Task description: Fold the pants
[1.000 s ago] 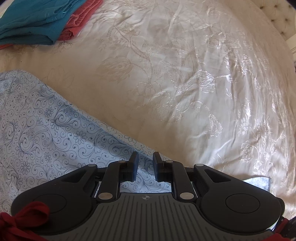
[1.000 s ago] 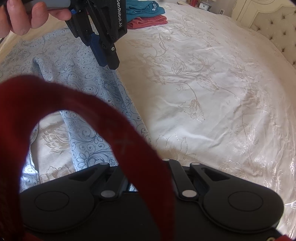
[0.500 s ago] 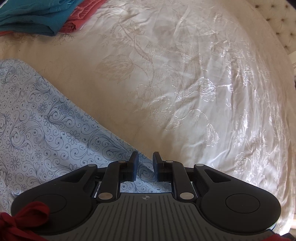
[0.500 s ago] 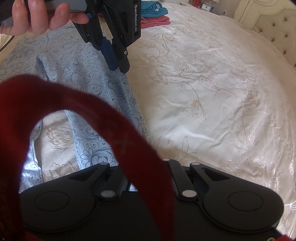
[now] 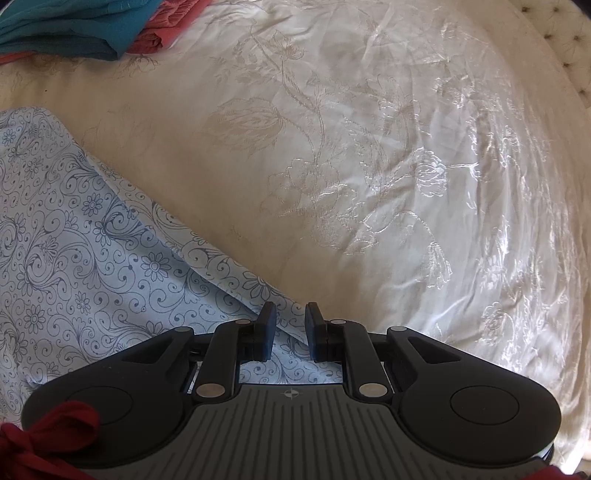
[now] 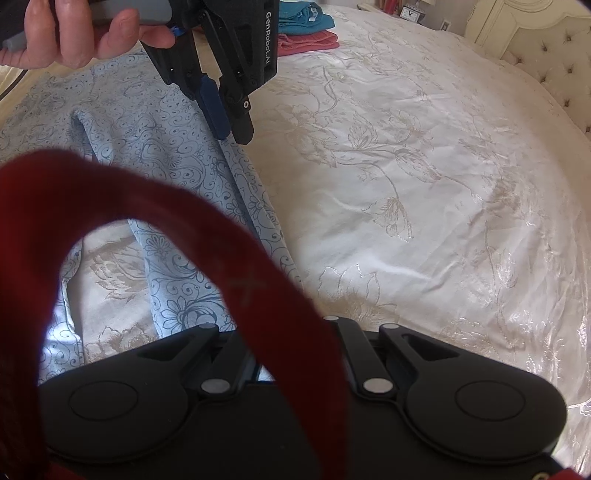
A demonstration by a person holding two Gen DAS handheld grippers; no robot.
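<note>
Right gripper [image 6: 291,354] fingertips behind red strap [image 6: 207,221], seemingly.

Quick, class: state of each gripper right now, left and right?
Left gripper: jaws part open over the edge of the blue patterned pants, not clamping.
Right gripper: jaws hidden behind a red strap; shut, contents cannot be told.

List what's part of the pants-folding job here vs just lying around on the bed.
In the job:
- light blue patterned pants, spread on the bed
- left gripper, fingers slightly apart over the pants' edge
- right gripper, fingers hidden behind a red strap

Lying about:
- folded teal garment
- folded coral garment under it
- small clock beyond the bed
- cream bedspread
</note>
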